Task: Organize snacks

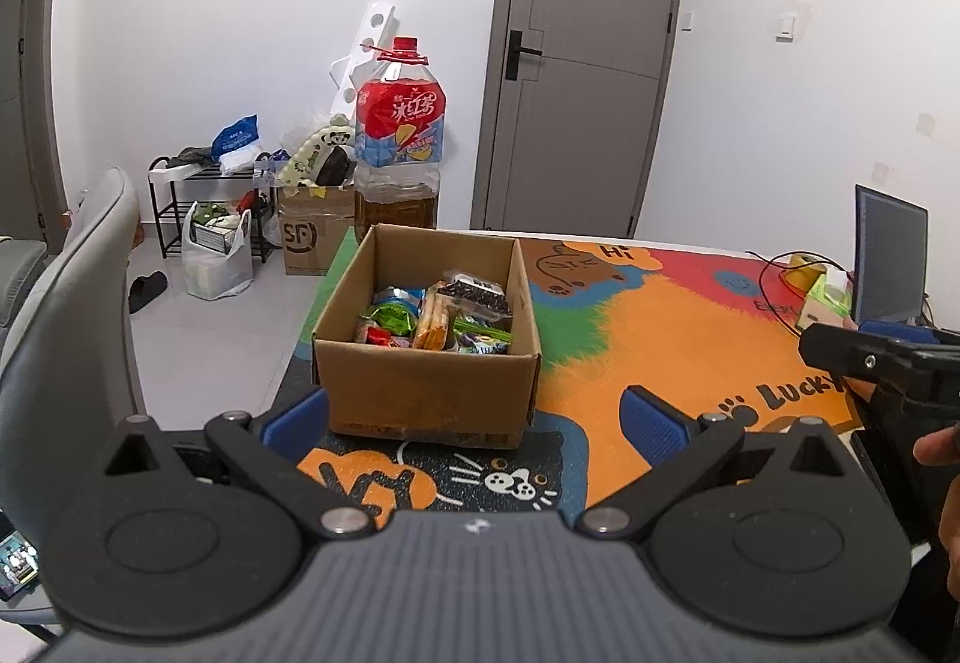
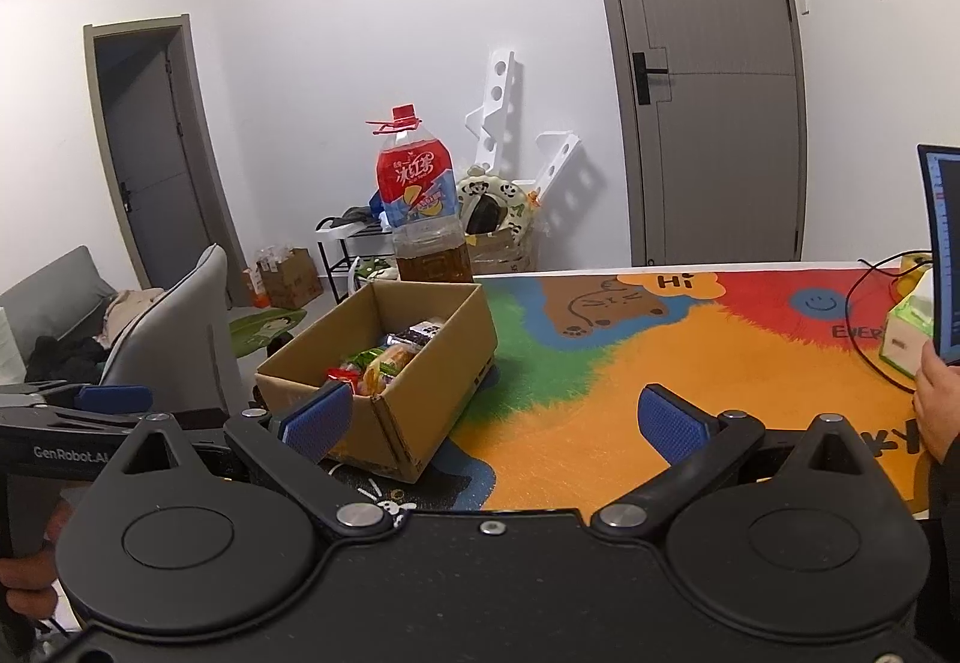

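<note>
Snacks [image 1: 441,312] are being kept in the box [image 1: 420,393] at far left, both grippers [image 1: 474,411] [image 2: 495,423] are being held spread and empty, and a reach in is probably being called for next.

The left gripper [image 1: 477,420] is held level with its jaws spread wide, nothing being gripped between the blue pads [image 1: 651,426]. The right gripper [image 2: 495,423] is likewise held with its jaws wide apart and empty. Each gripper is seen at the edge of the other's view, and a hand [image 2: 936,408] is glimpsed at the right.
</note>
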`<move>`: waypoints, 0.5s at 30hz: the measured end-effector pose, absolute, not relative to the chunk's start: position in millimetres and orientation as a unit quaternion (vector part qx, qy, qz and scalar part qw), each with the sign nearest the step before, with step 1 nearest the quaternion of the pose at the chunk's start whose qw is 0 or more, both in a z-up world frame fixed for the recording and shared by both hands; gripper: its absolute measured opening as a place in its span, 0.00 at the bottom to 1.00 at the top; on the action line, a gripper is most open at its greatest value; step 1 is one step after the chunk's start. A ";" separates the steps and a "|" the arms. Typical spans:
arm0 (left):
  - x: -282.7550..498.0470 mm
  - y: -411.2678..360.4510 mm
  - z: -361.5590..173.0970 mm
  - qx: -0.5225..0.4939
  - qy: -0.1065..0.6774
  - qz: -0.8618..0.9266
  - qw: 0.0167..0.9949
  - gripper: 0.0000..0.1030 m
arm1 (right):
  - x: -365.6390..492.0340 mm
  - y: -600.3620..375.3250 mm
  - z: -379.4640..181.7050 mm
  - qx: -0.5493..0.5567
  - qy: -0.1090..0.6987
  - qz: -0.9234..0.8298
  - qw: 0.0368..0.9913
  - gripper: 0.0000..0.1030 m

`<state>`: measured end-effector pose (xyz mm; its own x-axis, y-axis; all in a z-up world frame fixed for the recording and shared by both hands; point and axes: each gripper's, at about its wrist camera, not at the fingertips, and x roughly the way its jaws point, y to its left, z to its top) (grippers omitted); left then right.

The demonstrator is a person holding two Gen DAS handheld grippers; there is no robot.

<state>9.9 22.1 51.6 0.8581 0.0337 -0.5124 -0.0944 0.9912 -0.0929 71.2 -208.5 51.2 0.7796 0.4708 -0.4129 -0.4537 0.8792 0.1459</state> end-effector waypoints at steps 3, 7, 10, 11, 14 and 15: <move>3.8 23.7 54.8 -0.056 0.257 0.032 0.964 0.99 | 66.7 -209.4 52.2 0.013 0.224 0.246 0.943 1.00; -0.3 26.1 57.5 -0.057 0.252 0.031 0.965 0.99 | 61.1 -210.5 53.8 0.009 0.226 0.245 0.943 1.00; -3.0 27.8 57.3 -0.057 0.252 0.030 0.965 0.99 | 58.9 -210.6 55.3 0.009 0.225 0.245 0.943 1.00; -3.0 28.5 56.7 -0.057 0.254 0.030 0.965 0.99 | 58.6 -210.5 55.9 0.008 0.225 0.245 0.943 1.00; -3.4 29.1 55.2 -0.057 0.255 0.035 0.965 0.99 | 57.7 -210.4 56.2 0.007 0.225 0.246 0.943 1.00; -3.5 29.2 54.8 -0.058 0.252 0.040 0.965 0.99 | 57.8 -210.2 56.5 0.007 0.225 0.246 0.943 1.00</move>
<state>-3.5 29.2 54.8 0.8696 0.0479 -0.4914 -0.1061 0.9902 -0.0912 57.8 -210.2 56.5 0.7781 0.4664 -0.4207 -0.4605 0.8791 0.1228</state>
